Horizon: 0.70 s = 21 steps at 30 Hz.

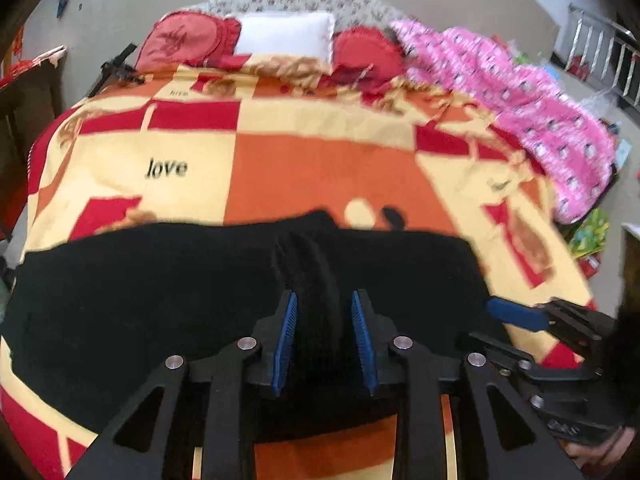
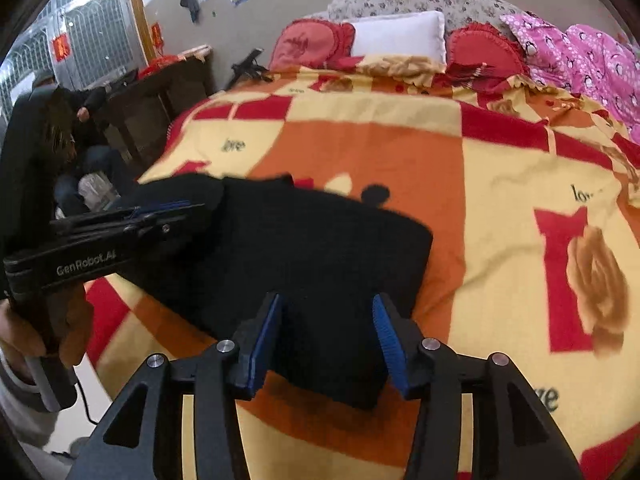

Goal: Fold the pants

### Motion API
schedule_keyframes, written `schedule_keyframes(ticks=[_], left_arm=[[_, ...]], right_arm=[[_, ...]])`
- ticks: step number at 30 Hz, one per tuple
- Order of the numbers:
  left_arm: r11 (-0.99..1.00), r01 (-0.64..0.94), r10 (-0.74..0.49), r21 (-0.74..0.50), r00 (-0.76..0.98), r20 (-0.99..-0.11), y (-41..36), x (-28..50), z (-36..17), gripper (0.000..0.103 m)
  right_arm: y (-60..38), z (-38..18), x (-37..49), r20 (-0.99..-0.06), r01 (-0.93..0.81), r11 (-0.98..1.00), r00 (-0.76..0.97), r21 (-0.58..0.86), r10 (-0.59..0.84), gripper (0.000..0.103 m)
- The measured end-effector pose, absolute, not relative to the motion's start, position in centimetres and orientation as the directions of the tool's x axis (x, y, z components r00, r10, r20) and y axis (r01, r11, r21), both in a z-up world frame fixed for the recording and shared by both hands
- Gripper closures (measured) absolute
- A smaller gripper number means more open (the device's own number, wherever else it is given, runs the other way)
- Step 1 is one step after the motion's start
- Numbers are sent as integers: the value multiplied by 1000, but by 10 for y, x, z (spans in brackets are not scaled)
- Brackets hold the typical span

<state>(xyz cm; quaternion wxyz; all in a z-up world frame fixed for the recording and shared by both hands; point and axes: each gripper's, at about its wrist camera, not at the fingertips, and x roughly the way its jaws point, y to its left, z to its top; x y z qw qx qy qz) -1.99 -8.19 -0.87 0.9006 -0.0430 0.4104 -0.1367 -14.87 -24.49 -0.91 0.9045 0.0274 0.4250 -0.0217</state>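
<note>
Black pants lie crosswise on the near part of the bed, folded into a broad band. My left gripper sits low over their middle. Its blue pads stand a little apart, with a raised ridge of black cloth between them. From the right wrist view, the left gripper pokes into a bunched lump of the cloth. My right gripper hovers open over the near right corner of the pants, and the cloth lies flat below its pads. In the left wrist view the right gripper is at the pants' right edge.
The bed carries an orange, yellow and red blanket printed with "love". Red cushions, a white pillow and a pink quilt lie at the head and right side. A person sits left of the bed by dark wooden furniture.
</note>
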Motion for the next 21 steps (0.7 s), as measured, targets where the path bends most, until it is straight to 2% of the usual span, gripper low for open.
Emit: schedule_keyframes(ticks=[3, 4, 6, 12, 17, 21], left_arm=[[962, 192, -271, -192, 638, -721, -81, -17, -17, 67], [961, 190, -278, -203, 637, -719, -80, -16, -17, 67], [959, 186, -284, -214, 628, -724, -81, -15, -15, 67], [966, 172, -260, -195, 646, -717, -71, -23, -5, 67], [975, 145, -223, -170, 696, -683, -54, -40, 6, 67], [980, 124, -197, -156, 730, -654, -43, -53, 13, 62]], right_arm=[[-246, -14, -150, -756, 53, 998, 654, 33, -10, 50], [-248, -13, -150, -759, 48, 998, 651, 50, 6, 48], [-251, -11, -148, -766, 34, 995, 641, 94, 50, 36], [-253, 7, -148, -749, 63, 981, 656, 184, 99, 21], [-249, 26, -154, -671, 68, 969, 733, 238, 113, 21], [-241, 36, -154, -647, 71, 966, 754, 250, 112, 17]])
